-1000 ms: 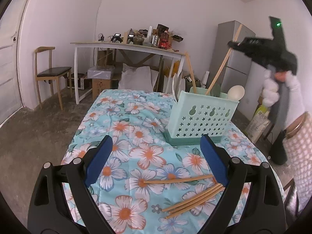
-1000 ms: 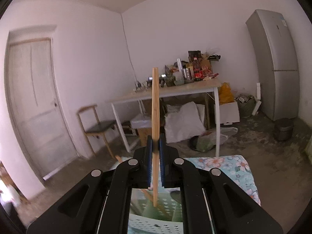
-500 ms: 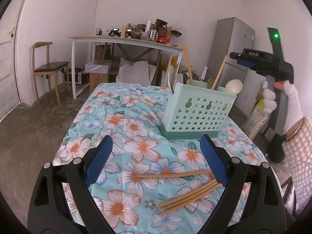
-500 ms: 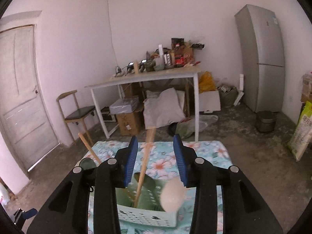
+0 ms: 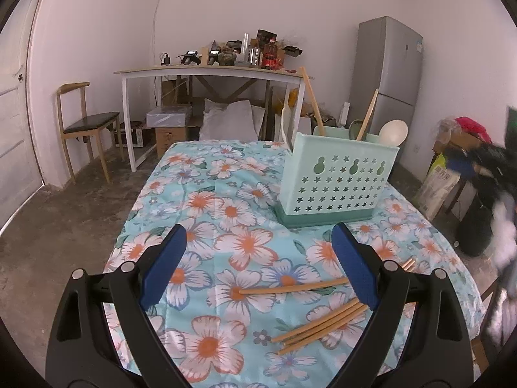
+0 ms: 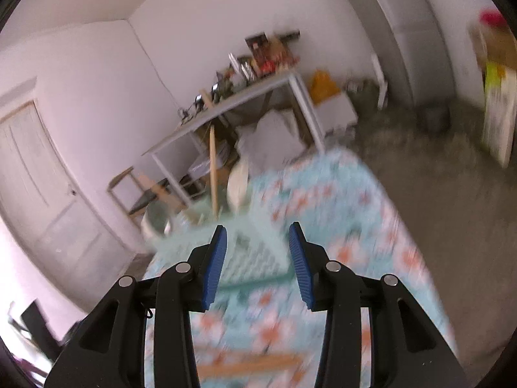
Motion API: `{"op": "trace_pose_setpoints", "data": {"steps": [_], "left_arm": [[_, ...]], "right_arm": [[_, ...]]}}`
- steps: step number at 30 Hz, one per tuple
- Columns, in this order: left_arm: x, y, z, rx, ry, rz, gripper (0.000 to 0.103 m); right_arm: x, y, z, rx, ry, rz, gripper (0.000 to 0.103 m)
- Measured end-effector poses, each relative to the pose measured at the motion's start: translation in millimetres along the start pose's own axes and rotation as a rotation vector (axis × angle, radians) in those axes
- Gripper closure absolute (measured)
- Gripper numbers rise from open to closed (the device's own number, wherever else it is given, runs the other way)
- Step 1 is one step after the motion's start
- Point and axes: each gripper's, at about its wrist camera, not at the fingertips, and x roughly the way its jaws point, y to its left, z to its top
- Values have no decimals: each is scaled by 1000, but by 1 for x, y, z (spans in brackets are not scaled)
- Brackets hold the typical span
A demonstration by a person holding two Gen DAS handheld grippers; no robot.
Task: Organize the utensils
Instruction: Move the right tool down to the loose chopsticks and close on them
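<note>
- Utensil caddy [image 5: 336, 181], mint plastic with star cutouts, stands on the floral tablecloth [image 5: 226, 200]; it holds two tilted wooden sticks [image 5: 366, 119], a pale round spoon head [image 5: 393, 132] and a white spatula.
- Loose chopsticks [image 5: 318, 325] lie near the table's front edge, one stick [image 5: 292, 288] apart from the bundle; only the sharp left view shows them clearly.
- Left gripper [image 5: 258, 268]: jaws wide apart, empty, above the cloth.
- Right gripper [image 6: 257, 263]: jaws apart, empty; its view is motion-blurred.

Mint perforated utensil basket [image 5: 336, 184], upright on counter, holding wooden sticks and white spoon [image 5: 392, 131]. Loose wooden chopsticks [image 5: 318, 325] lying flat nearby, one [image 5: 292, 287] apart.
</note>
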Motion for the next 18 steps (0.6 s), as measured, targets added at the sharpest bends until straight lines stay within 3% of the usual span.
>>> {"op": "trace_pose_setpoints", "data": {"steps": [4, 9, 14, 18], "left_arm": [[4, 3, 0, -11, 17, 7, 16], [2, 8, -1, -19, 16, 20, 16], [-3, 11, -3, -32, 15, 19, 16], [-3, 12, -3, -34, 13, 19, 16]], "right_arm": [[19, -4, -49, 131, 161, 102, 63], [47, 1, -106, 256, 367, 150, 63], [67, 3, -133, 317, 466, 146, 63], [86, -5, -143, 408, 473, 163, 66]]}}
